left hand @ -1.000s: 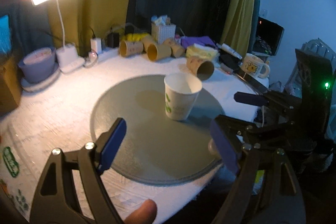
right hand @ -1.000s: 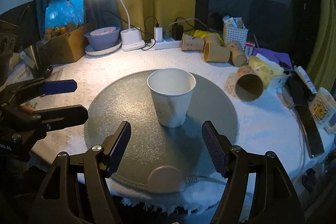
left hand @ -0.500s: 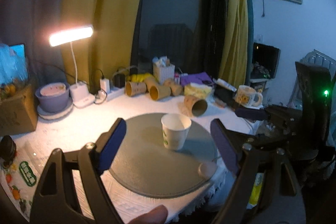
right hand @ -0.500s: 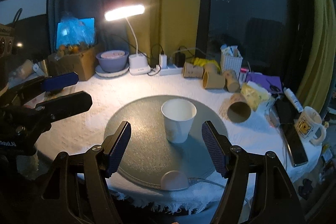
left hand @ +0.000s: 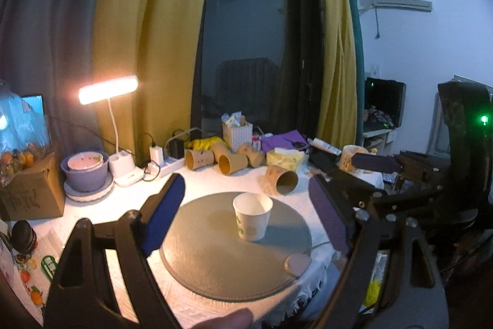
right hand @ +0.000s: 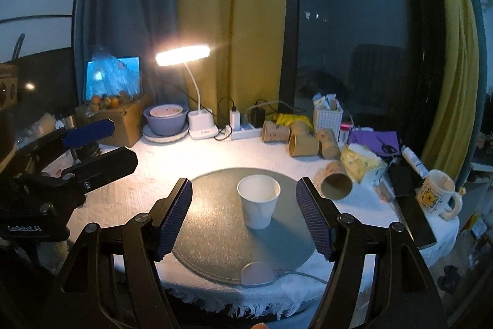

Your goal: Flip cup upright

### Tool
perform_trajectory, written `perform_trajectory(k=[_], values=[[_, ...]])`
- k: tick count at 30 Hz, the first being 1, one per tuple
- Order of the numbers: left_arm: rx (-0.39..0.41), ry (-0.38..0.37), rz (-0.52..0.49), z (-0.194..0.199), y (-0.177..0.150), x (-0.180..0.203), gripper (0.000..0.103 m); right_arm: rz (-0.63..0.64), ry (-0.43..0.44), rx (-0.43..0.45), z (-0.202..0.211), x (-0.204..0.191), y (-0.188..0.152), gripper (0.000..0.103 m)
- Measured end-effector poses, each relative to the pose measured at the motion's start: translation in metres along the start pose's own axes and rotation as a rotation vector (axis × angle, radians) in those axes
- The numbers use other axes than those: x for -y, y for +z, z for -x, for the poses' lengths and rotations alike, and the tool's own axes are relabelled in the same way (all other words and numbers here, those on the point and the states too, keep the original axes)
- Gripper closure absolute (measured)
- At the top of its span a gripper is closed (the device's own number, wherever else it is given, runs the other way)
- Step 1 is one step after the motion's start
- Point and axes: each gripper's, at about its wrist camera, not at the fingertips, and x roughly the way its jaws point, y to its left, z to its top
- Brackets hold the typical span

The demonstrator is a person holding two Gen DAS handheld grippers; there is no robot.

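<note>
**Operator:** On the grey round mat (right hand: pixel 215 224), near its middle, I see the white paper cup (right hand: pixel 258 205) standing upright with its mouth open to the ceiling. From the left wrist view the same cup (left hand: pixel 252 216) shows a green printed mark low on its side; I cannot read it.

**Colleague:** And your fingers?

**Operator:** My right gripper (right hand: pixel 245 215) has its jaws spread wide, one blue ribbed pad on either side of the cup, neither touching it. My left gripper (left hand: pixel 246 215) is spread wide too, empty, held back from the mat's near edge. In the right wrist view I see that left gripper (right hand: pixel 89 144) off the mat's left side, and its black body carries white lettering that looks like "GenRobot.AI".

**Colleague:** Anything else with writing?

**Operator:** Right of the mat, a cream mug (right hand: pixel 437 195) bears a yellow cartoon bear but no words I can make out. Between it and the mat a brown paper cup (right hand: pixel 336 184) lies on its side, mouth toward me. Behind the mat, more brown cups (right hand: pixel 295 137) lie tipped beside a white power strip (right hand: pixel 243 131), and a lit desk lamp (right hand: pixel 183 54) stands over a purple bowl (right hand: pixel 166 121).
</note>
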Motion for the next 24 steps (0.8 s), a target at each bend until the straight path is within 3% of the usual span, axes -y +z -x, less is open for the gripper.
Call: perform_trajectory(k=[1,2,16,24], values=[[0.016,-0.001,-0.003,0.004,0.002,0.001,0.006,0.003,-0.01,0.009,0.004,-0.001,0.001,0.03],[0.034,-0.003,-0.005,0.008,0.003,0.001,0.005,0.003,-0.015,0.016,0.007,-0.002,0.003,0.03],[0.123,-0.017,0.01,0.038,0.014,-0.004,0.005,0.001,-0.033,0.088,0.038,-0.004,0.015,0.03],[0.113,-0.001,0.025,0.036,0.013,-0.009,0.005,0.002,-0.031,0.084,0.036,-0.006,0.016,0.03]])
